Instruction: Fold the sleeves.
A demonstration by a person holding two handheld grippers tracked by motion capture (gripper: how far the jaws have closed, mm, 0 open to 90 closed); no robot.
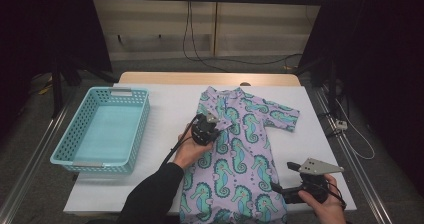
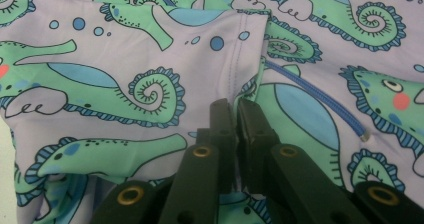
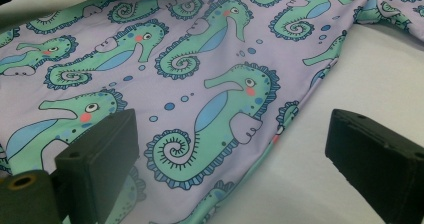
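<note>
A lilac garment (image 1: pixel 240 154) printed with green seahorses is lying spread flat on the white table (image 1: pixel 165 109), its neck pointing away from the person and its lower end reaching the near edge. The left tool (image 1: pixel 212 120) is resting on the garment's left sleeve area, where the sleeve is lying folded in over the body, and in the left gripper view its two black jaws are standing pressed together with a thin fold of the fabric (image 2: pixel 235 91) pinched between them, right beside a blue zip line (image 2: pixel 320 96) (the zip is ending in a small pale pull). The left hand (image 1: pixel 192 149) is coming in from the bottom of the high view, a dark sleeve (image 1: pixel 150 196) covering the forearm. The right tool (image 1: pixel 278 188) is sitting low at the garment's right edge near the person, and in the right gripper view its jaws are standing wide apart, one over the printed cloth (image 3: pixel 200 84) and one over bare table (image 3: pixel 350 74), pressing on nothing. The right hand (image 1: pixel 325 201) is holding it from the bottom right corner. A turquoise basket (image 1: pixel 80 159) is standing on the left part of the table, well apart from the garment.
</note>
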